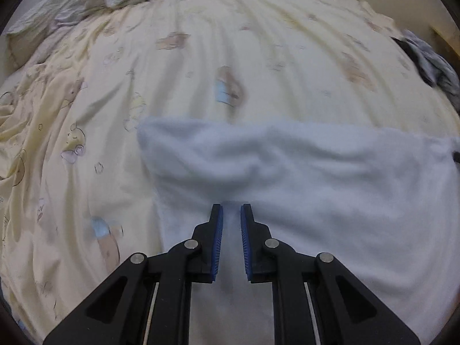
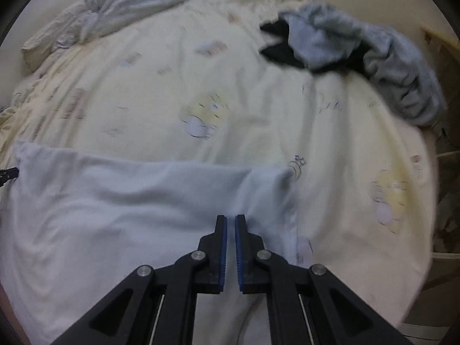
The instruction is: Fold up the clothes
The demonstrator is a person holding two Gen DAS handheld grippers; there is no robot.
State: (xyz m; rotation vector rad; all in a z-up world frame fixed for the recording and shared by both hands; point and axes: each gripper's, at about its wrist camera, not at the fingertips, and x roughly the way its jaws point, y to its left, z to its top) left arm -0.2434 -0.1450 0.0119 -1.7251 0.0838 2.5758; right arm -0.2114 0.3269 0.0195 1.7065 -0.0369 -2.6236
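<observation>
Both tongs (image 1: 231, 211) (image 2: 231, 220) pinch the white garment (image 1: 302, 172), stretched long sideways between them.

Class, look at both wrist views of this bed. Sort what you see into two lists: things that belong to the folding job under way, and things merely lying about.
Part of the job:
- white garment, gripped at both ends
- left gripper, pinching the cloth
- right gripper, pinching the cloth

Lying about:
- grey and black clothes pile, probably waiting its turn
- crumpled pale bedding at the far end
- cartoon-print bed cover underneath
</observation>
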